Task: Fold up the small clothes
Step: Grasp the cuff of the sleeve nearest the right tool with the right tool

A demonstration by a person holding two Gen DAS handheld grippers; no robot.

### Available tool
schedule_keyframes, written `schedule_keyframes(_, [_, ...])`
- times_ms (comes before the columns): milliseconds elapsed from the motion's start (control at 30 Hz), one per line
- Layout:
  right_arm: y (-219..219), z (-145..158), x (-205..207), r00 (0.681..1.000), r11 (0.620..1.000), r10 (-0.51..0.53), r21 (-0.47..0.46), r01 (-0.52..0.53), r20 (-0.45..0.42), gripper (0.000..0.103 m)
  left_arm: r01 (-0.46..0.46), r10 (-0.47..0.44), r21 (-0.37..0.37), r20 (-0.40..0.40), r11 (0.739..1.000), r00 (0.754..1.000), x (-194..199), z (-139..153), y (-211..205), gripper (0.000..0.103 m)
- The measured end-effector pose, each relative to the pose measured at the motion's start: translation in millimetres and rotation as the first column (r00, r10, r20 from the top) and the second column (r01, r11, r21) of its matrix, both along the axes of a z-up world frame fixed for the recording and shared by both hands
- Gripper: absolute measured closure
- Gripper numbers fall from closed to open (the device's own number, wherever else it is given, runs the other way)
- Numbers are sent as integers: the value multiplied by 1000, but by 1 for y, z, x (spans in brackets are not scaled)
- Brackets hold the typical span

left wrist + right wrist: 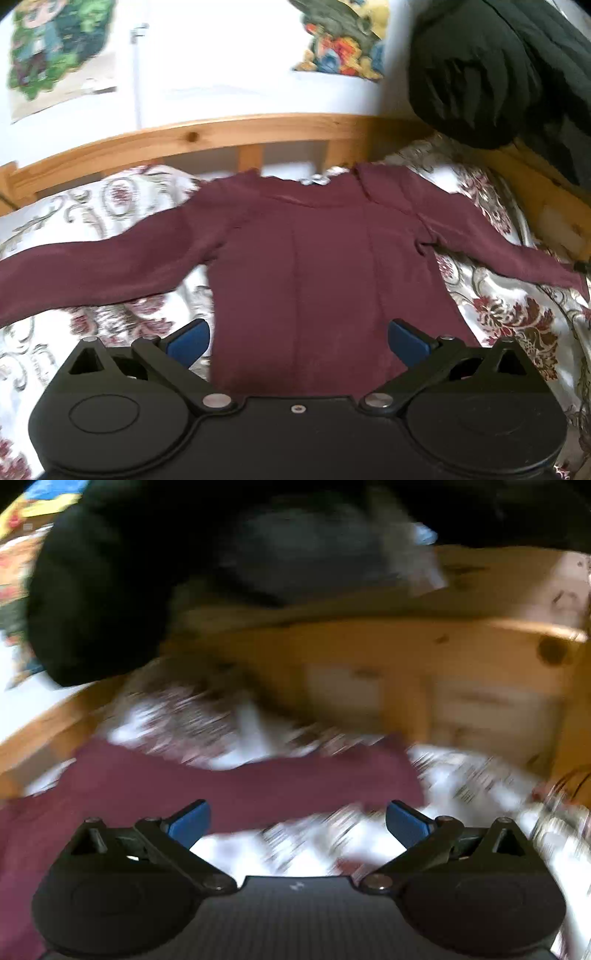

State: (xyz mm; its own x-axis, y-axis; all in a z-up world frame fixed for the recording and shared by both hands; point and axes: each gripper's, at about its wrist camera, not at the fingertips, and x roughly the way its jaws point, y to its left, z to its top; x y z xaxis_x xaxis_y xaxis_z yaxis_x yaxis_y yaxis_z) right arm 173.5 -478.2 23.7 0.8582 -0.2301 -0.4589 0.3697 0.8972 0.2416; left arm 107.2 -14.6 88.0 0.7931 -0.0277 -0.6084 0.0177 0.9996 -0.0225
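both claws sit nearest the lens, blue pads spread wide and gripping nothing: left claw (pixel 298 338) over the hem of the maroon long-sleeved top (pixel 317 266), right claw (pixel 298 818) just short of the top's sleeve (pixel 258 786), seen blurred. top lies flat on the floral bedspread (pixel 509 314), neck at 12 o'clock, sleeves out toward 9 and 3. wooden bed frame (pixel 221 133) runs behind; dark bundle (pixel 491 74) at 1 o'clock

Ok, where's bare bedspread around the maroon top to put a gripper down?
Free: floral bedspread between the left sleeve and the wooden rail, and the patch below the right sleeve. Crowded: the far right corner, under the dark bundle. The maroon top fills the middle.
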Motion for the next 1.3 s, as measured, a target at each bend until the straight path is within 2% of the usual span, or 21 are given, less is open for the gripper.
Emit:
schedule_keyframes(100, [-32,-11,11,994,994,-108,-8,108,2,0,12,-14,54,34,998,999,4,-11,-24,1])
schedule_keyframes(200, [-65,-25,13,988,985,-155,79,153,18,0,46,-52,127,44,991,998,1,-23,-47,1])
schedule_keyframes(300, [-86,-34,10,984,971,-173,173,163,47,1,102,-106,127,29,987,994,-1,-35,-64,1])
schedule_keyframes(367, [-92,-40,13,984,970,-170,186,156,59,3,149,-151,134,7,980,988,0,-43,-74,1])
schedule_keyframes(433, [-94,-47,17,984,971,-173,178,162,45,13,167,-171,162,10,973,985,-3,-49,-82,1])
schedule_keyframes(500, [-94,-52,18,985,970,-170,180,164,16,28,180,-186,180,16,967,982,-4,-54,-88,1])
schedule_keyframes(533, [-96,-55,19,985,968,-175,182,171,3,30,186,-191,177,12,967,982,-4,-56,-90,1])
schedule_keyframes(600, [-99,-60,20,981,964,-193,180,194,-23,43,193,-195,156,-1,969,981,-1,-59,-91,1])
schedule_keyframes(667, [-101,-65,23,978,961,-202,182,209,-56,49,187,-188,130,-11,974,982,2,-61,-90,1])
schedule_keyframes(733, [-104,-72,27,978,959,-192,195,204,-80,63,178,-177,105,-21,978,984,5,-63,-89,1])
schedule_keyframes(767, [-104,-75,27,979,960,-185,197,198,-83,76,174,-173,95,-25,980,985,5,-64,-88,1])
schedule_keyframes(800, [-103,-76,29,982,963,-174,196,186,-77,84,171,-169,86,-28,982,985,6,-65,-87,1])
schedule_keyframes(900, [-94,-73,31,987,969,-154,191,159,-43,93,163,-162,82,-26,983,987,6,-64,-85,1])
schedule_keyframes(1067, [-72,-55,18,990,990,-106,102,97,95,96,151,-151,81,-5,985,989,2,-60,-81,1])
schedule_keyframes(1200, [-28,-31,5,974,996,21,-89,-1,228,97,136,-139,80,22,987,990,-4,-54,-74,1])
schedule_keyframes(1300, [10,-12,4,956,980,124,-182,-76,267,99,111,-115,87,49,990,992,-8,-49,-66,1])
